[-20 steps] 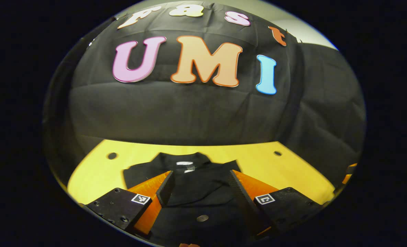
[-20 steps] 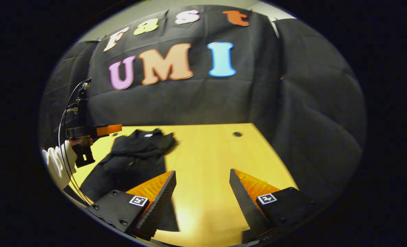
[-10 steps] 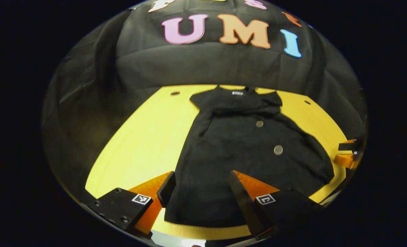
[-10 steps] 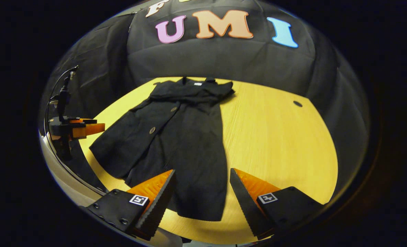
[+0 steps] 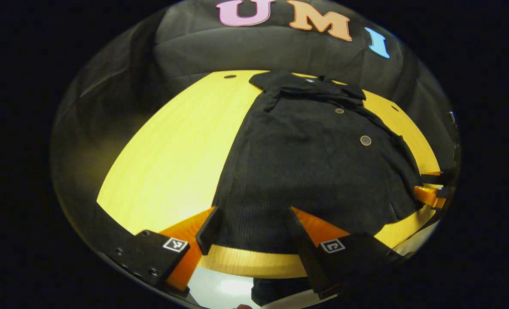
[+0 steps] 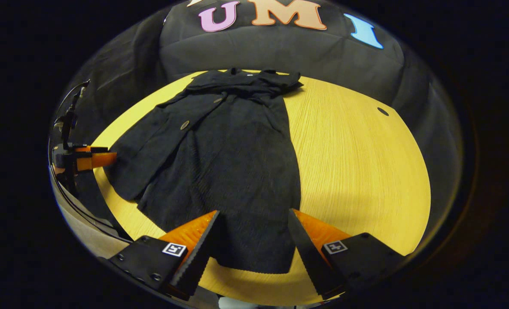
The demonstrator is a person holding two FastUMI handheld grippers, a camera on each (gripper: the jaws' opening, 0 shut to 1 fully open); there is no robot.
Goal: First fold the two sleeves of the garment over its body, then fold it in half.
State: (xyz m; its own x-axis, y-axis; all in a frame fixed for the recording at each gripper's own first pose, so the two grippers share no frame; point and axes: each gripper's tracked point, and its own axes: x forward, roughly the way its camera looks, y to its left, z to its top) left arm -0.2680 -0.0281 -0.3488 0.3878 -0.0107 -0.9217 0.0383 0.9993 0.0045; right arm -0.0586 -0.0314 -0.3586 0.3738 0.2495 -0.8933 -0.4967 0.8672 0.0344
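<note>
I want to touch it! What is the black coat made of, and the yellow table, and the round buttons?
The coat looks like soft, matte woven cloth: it lies limp, with fine ribbed lines. The table looks like smooth wood or wood-look board, showing fine straight grain. The buttons look hard and slightly shiny, maybe plastic or metal; I can't tell which.

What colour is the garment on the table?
Black, plain; the garment shows best in the right gripper view.
</note>
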